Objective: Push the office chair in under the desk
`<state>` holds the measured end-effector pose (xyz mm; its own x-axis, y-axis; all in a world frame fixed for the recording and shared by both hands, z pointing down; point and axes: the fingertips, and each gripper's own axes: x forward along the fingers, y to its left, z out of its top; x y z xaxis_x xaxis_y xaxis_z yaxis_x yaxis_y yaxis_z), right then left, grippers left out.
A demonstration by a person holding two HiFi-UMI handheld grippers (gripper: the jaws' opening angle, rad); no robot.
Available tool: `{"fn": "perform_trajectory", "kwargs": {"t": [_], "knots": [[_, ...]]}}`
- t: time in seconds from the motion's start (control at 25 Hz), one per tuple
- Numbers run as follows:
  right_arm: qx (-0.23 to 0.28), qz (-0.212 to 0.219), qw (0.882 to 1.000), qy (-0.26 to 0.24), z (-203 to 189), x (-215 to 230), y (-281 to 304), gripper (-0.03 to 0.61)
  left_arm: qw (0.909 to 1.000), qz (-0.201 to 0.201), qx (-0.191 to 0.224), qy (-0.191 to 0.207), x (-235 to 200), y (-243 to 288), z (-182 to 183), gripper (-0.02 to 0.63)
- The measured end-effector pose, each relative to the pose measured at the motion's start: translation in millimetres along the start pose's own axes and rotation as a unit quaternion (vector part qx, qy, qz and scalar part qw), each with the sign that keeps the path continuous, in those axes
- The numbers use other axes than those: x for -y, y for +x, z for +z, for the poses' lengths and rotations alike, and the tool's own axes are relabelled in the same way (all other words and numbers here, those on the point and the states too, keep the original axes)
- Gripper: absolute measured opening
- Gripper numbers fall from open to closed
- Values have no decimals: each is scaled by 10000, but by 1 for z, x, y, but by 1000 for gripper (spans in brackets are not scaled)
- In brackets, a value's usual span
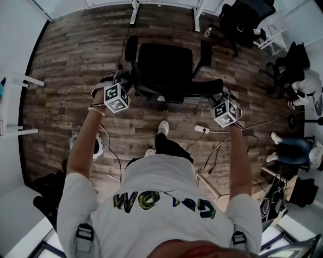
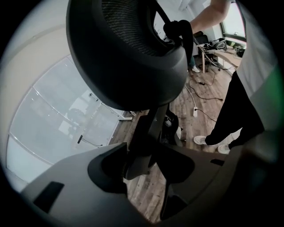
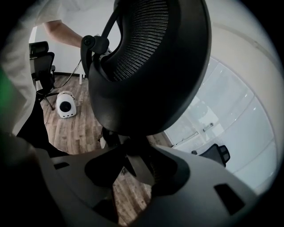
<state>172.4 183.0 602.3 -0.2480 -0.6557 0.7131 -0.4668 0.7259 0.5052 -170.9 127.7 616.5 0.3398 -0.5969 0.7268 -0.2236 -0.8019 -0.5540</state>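
While left gripper (image 2: 148, 166) and right gripper (image 3: 133, 170) clamp the office chair (image 1: 166, 65) backrest (image 1: 199, 89), pushing appears underway; next, an even, square drive toward the desk (image 1: 134, 12).

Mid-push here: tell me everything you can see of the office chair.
The office chair is black, with a mesh backrest on a dark frame, a seat and two armrests. It stands upright on the wood-plank floor, seat facing the white desk legs, some way short of them. The left gripper and right gripper each seem clamped on its frame at either end of the backrest.
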Motion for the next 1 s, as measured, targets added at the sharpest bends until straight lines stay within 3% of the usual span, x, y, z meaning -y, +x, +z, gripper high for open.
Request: {"fn": "perform_trajectory", "kwargs": {"t": [0.52, 1.0], "knots": [[186, 12, 9998, -17, 12, 88, 69, 181, 9989, 49, -414, -225, -86, 71, 9, 210], [223, -22, 9997, -18, 21, 154, 122, 183, 9988, 73, -378, -315, -150, 123, 14, 213]]}}
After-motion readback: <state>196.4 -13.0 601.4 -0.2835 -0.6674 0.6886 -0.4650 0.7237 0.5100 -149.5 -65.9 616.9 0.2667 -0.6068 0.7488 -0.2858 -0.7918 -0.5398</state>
